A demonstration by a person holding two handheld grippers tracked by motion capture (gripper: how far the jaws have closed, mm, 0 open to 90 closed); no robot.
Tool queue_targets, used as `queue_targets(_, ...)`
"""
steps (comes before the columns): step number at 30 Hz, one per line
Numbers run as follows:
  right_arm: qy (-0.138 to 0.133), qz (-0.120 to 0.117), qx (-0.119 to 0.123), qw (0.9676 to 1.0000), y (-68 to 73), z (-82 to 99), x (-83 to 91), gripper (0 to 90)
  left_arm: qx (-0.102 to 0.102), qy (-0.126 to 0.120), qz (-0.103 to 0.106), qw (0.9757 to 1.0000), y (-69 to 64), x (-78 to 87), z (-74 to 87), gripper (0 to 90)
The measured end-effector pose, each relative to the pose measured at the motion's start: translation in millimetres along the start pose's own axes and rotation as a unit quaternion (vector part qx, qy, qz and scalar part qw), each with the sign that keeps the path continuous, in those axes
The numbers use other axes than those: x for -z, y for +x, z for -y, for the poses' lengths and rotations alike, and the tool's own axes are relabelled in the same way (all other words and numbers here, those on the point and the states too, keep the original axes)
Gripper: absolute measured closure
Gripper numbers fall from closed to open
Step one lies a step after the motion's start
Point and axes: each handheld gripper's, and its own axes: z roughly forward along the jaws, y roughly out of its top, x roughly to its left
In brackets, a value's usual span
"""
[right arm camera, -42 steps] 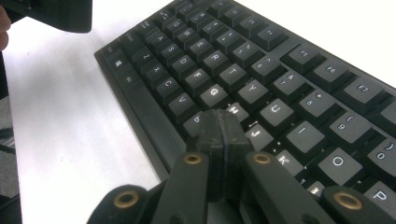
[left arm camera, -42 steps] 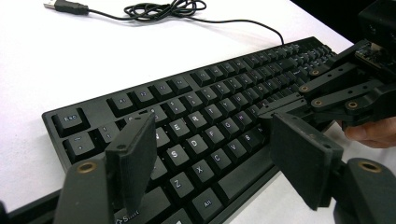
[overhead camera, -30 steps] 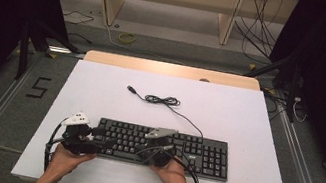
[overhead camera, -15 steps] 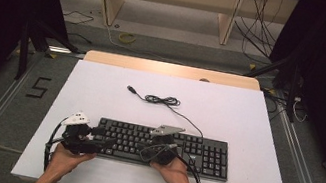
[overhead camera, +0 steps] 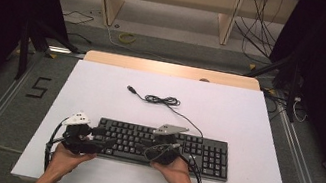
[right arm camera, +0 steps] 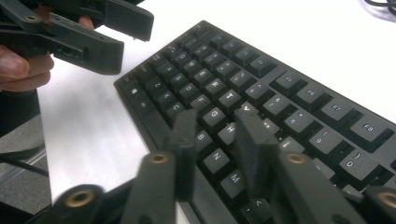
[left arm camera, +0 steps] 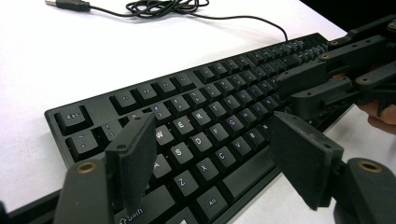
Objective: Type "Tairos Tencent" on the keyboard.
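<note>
A black keyboard (overhead camera: pixel 200 154) lies near the front edge of the white table (overhead camera: pixel 229 108). My left gripper (overhead camera: pixel 102 142) hovers at its left end. In the left gripper view my left gripper (left arm camera: pixel 210 158) stands wide open above the lower-left keys, with nothing gripped. My right gripper (overhead camera: pixel 141 147) points left over the middle of the keyboard. In the right gripper view my right gripper (right arm camera: pixel 215 130) shows a narrow gap over the G, H, B and N keys; its jaws have just been opening, with nothing held between them.
The keyboard's thin black cable (overhead camera: pixel 162 100) lies coiled behind it and ends in a loose USB plug (overhead camera: pixel 131 88). A wooden strip (overhead camera: pixel 172 70) borders the table's far edge. Loose cables lie on the floor (overhead camera: pixel 259 52) beyond it.
The right gripper has shifted slightly to the right over the keyboard. The left hand and the keyboard have stayed where they were.
</note>
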Motion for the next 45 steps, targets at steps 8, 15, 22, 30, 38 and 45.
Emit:
queue_targets(8, -0.008, -0.008, -0.002, 0.9999, 0.5, -0.5, 4.3, 55.9, -0.007, 0.003, 0.003, 1.0000, 1.3, 0.1, -2.3, 37.3)
queue_targets(15, -0.014, -0.009, -0.007, 0.9998, -0.5, -0.6, 8.8, 50.3, -0.016, 0.009, 0.008, 0.9998, 0.1, -2.1, -4.1, 46.2)
queue_targets(22, -0.016, -0.006, -0.009, 0.9998, -0.7, 0.5, 12.1, 47.0, -0.023, 0.023, 0.011, 0.9994, -1.0, -5.1, -5.2, 56.5)
queue_targets(30, -0.023, -0.005, -0.012, 0.9997, -2.4, 2.7, 19.1, 45.3, -0.035, 0.045, 0.019, 0.9982, -2.9, -9.6, -6.4, 70.3)
queue_targets(38, -0.032, -0.004, -0.013, 0.9994, -3.3, 5.3, 26.5, 41.5, -0.055, 0.077, 0.024, 0.9952, -9.0, -21.8, -6.2, 82.9)
queue_targets(45, -0.042, -0.002, -0.012, 0.9991, -4.6, 9.0, 34.0, 40.2, -0.064, 0.093, 0.028, 0.9932, -12.6, -29.6, -6.0, 88.9)
